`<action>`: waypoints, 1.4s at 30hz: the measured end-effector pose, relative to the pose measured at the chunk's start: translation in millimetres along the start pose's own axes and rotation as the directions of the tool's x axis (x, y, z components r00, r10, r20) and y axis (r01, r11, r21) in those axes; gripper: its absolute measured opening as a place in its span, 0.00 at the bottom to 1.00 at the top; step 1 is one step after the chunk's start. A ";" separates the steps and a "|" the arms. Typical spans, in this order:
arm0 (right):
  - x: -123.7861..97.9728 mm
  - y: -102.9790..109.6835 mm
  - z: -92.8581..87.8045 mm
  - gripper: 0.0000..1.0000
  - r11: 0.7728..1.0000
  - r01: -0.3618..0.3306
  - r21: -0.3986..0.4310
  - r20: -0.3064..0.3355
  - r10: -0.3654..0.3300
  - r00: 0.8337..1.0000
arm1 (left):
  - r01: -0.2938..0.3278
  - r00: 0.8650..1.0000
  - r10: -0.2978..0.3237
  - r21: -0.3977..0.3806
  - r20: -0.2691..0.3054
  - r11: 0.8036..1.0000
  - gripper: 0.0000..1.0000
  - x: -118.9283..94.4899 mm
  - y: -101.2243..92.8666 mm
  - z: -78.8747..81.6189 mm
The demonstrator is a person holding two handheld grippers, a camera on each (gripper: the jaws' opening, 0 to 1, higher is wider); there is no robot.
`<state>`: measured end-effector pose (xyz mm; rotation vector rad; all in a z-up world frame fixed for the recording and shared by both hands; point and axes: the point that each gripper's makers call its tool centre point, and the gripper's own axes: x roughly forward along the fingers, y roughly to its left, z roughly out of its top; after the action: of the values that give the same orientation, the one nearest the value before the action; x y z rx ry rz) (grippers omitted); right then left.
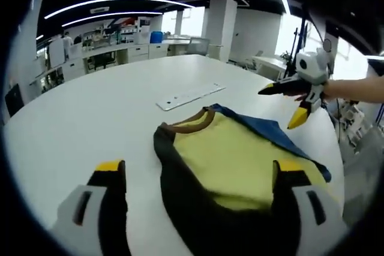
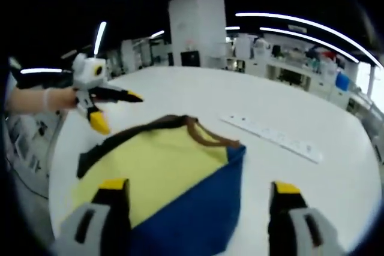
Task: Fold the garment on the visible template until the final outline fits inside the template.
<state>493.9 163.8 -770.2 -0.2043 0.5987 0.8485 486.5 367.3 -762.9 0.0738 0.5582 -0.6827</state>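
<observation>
Garment [image 1: 240, 166] is being shown as pale yellow body, brown collar band, dark olive-black sleeve, and blue sleeve toward the table's far edge. Table [image 1: 90, 118] is being seen as plain white. Strip [image 1: 191, 96] near table middle is being shown white with small dark marks. Left gripper [image 1: 195, 175] and right gripper [image 2: 198, 193] are being seen black-jawed with yellow tips, grey-white bodies.

- A large white table [image 1: 108, 112] with a smooth, rounded top carries everything.
- A yellow, blue and dark folded cloth garment [image 1: 234, 160] with a brown collar lies flat near one rounded edge.
- A long white flat strip [image 1: 191, 96] lies just beyond the collar, toward the table's middle.
</observation>
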 end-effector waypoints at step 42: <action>-112.0 104.0 -70.0 0.82 0.984 0.092 -0.155 -0.025 -0.097 0.995 | -0.027 0.996 0.019 0.090 0.081 0.996 0.90 -123.4 -91.0 -31.0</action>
<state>329.4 131.7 -756.9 -0.3848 0.5493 0.8012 337.6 375.2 -715.8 0.1374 0.4482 -0.6856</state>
